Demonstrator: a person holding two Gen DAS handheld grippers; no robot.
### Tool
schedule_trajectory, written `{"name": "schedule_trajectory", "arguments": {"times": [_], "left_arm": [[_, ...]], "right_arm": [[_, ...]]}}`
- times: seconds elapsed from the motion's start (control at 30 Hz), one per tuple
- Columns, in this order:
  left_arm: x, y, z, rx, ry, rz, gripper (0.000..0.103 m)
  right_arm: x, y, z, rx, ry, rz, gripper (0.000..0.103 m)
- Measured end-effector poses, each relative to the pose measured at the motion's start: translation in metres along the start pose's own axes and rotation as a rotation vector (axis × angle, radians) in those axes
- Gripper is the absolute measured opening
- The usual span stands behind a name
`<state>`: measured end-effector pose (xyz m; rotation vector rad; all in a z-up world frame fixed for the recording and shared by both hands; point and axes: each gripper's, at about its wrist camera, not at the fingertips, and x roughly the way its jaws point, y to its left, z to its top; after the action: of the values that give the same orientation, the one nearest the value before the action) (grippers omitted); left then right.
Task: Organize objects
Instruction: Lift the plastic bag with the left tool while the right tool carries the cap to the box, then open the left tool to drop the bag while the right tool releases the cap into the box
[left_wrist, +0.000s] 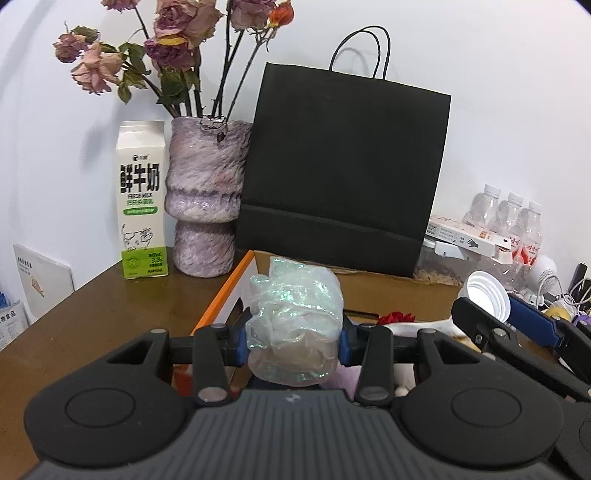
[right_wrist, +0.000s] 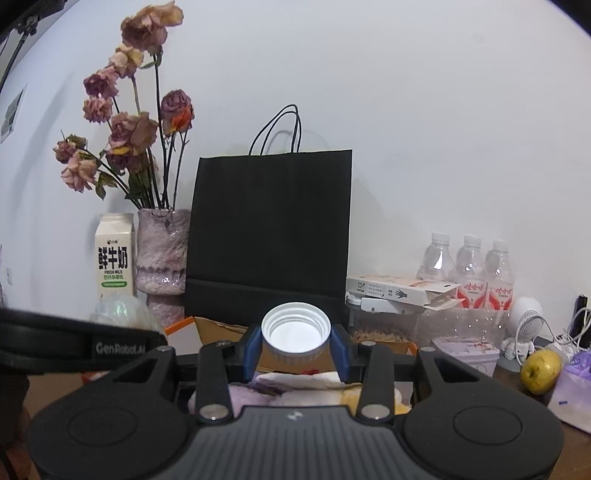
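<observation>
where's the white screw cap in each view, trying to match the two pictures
Left wrist view: the white screw cap sits at the right edge, held in the right tongs, open side toward the camera.
Right wrist view: it is at centre, clamped between the blue pads of the right tongs, open side up.
Shared landmark: the black paper bag stands against the wall behind it in both.

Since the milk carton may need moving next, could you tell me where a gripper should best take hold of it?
Probably across the flat side walls of the upright milk carton, mid-height, coming from the front: the vase crowds its right side, and the gabled top offers poor purchase.
</observation>
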<state>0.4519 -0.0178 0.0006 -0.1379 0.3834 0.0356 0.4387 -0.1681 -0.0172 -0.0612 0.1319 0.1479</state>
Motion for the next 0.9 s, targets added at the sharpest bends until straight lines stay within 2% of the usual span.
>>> {"name": "schedule_trajectory", "arguments": {"times": [0.73,0.8,0.9], "left_arm": [[0.063,-0.008,0.021,0.06,-0.016,-0.013,0.043],[0.066,-0.008,0.022,0.065,-0.013,-0.015,0.045],[0.069,-0.005,0.023,0.07,-0.01,-0.002,0.052]], "right_arm": [[0.07,-0.021,0.001,-0.008,0.073,-0.001,0.039],[0.074,-0.022,0.001,-0.009,0.093,0.001,0.039],[0.078,-0.021,-0.001,-0.022,0.119,-0.013,0.039]]}}
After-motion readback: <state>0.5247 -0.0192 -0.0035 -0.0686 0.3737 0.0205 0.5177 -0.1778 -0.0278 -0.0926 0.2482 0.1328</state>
